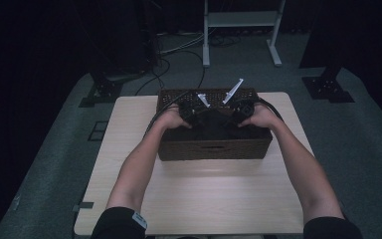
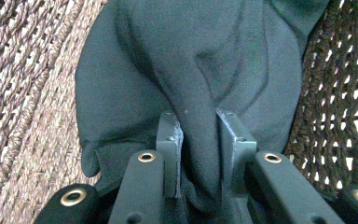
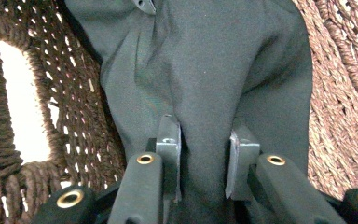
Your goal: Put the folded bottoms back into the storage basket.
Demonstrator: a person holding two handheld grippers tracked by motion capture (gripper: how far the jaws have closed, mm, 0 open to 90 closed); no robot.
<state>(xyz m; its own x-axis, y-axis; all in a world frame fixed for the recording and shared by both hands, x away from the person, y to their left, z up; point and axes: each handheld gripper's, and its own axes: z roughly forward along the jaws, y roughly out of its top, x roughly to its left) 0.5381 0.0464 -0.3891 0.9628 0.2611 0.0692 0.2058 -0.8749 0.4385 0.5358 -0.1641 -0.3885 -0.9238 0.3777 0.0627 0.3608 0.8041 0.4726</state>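
A dark cloth (image 1: 214,124) lay inside a woven basket (image 1: 214,148) on a pale table (image 1: 194,199); both hands reached into the basket from the near side, the left hand (image 1: 168,119) at the cloth's left end and the right hand (image 1: 261,117) at its right end.

The left gripper (image 2: 199,135) was clamped on the cloth (image 2: 186,60); a ridge of fabric ran up between its jaws, pinched tight from both sides, and the rest of the cloth spread beyond the tips against the basket wall (image 2: 23,93); more weave (image 2: 340,93) showed to the other side.

The right gripper (image 3: 204,140) likewise gripped the cloth (image 3: 205,60); a thicker fold sat between its jaws, touching both inner faces, with the fabric bunched ahead of the tips; the basket's handle hole (image 3: 21,102) stood beside it, bright against the brown weave.

In the high view the left gripper (image 1: 188,113) and the right gripper (image 1: 242,110) were well apart, the cloth between them, below the basket's rim.
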